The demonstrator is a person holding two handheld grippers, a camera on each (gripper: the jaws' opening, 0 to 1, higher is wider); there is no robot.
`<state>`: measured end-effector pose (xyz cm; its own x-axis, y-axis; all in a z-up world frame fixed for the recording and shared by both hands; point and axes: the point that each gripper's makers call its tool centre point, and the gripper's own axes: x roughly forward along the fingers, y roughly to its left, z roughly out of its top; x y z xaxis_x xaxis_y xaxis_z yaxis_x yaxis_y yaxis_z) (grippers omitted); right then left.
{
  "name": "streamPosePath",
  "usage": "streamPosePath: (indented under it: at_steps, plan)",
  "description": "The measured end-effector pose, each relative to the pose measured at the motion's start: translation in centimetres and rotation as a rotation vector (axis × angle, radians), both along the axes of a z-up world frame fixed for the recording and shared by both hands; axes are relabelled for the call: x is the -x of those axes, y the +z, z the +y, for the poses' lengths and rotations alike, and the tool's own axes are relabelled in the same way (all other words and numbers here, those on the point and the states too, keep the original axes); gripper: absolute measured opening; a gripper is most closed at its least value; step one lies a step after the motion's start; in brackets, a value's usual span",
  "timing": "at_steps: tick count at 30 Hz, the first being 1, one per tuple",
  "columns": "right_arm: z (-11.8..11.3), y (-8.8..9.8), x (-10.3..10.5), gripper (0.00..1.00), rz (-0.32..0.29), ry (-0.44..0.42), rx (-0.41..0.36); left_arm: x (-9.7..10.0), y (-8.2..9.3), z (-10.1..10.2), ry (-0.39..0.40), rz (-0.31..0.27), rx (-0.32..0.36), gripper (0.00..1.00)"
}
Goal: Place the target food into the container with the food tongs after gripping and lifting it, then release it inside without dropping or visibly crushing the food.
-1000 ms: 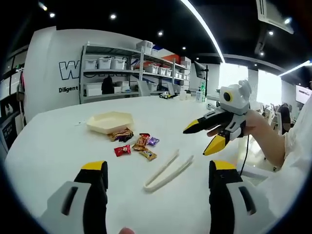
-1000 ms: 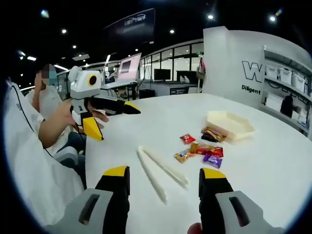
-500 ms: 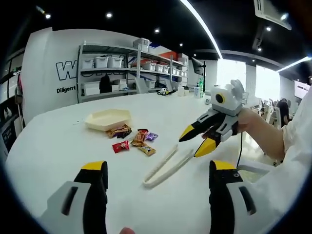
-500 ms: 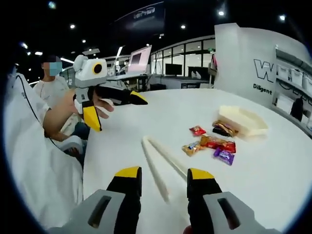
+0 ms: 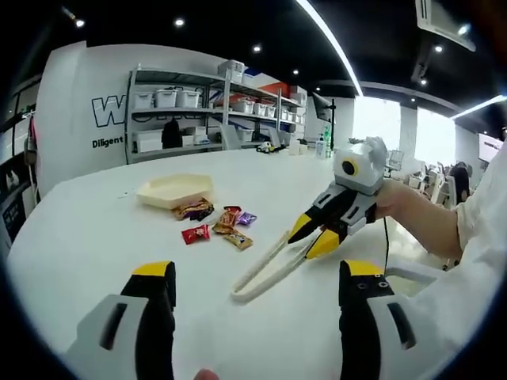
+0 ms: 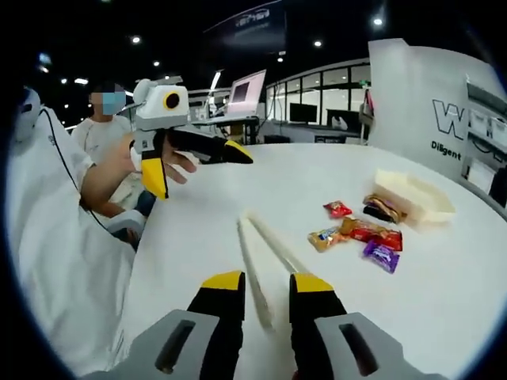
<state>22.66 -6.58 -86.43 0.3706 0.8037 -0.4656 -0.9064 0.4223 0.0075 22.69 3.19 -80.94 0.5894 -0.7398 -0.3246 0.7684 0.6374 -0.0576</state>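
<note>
The white surface (image 5: 95,229) spans both views, with shelving (image 5: 210,107) at the upper left of the left gripper view. A person's white sleeve (image 6: 55,261) covers the left side of the right gripper view.

The right gripper (image 5: 314,234), seen right of centre in the left gripper view, has come down from mid-air to the tongs (image 5: 273,265); its yellow-tipped jaws are now narrow and straddle the tongs' open ends, though whether they press them I cannot tell. In its own view the right gripper (image 6: 263,283) has narrowed from a wide gap to a slim one, with the tongs (image 6: 257,257) running up between its jaws.

The left gripper (image 5: 252,279) hangs with jaws wide at the bottom of its view, unchanged. In the right gripper view the left gripper (image 6: 198,162) shows at upper left, above the surface, jaws spread.

The cream tray (image 5: 176,191) sits left of centre, the wrapped candies (image 5: 215,226) just in front of it and apart from the tongs. In the right gripper view the tray (image 6: 416,196) and candies (image 6: 360,233) lie at the right.
</note>
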Motion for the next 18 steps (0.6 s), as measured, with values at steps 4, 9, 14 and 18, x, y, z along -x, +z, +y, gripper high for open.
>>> streamPosePath:
  at_steps: [4,9,14,18]
  plan:
    - [-0.04,-0.33,-0.03,0.08,0.013,0.010,0.001,0.11,-0.15,-0.08,-0.003,0.003,-0.002,0.83]
    - [0.17,-0.52,0.36,0.03,0.015,0.047,0.012,0.07,-0.24,-0.04,-0.003,0.006,-0.002,0.83]
    - [0.27,-1.04,0.47,0.02,0.015,0.075,0.043,0.10,-0.28,-0.14,-0.005,0.007,-0.003,0.83]
    - [0.42,-1.00,0.51,0.01,0.009,0.091,0.045,0.06,-0.33,-0.05,-0.002,0.009,-0.003,0.83]
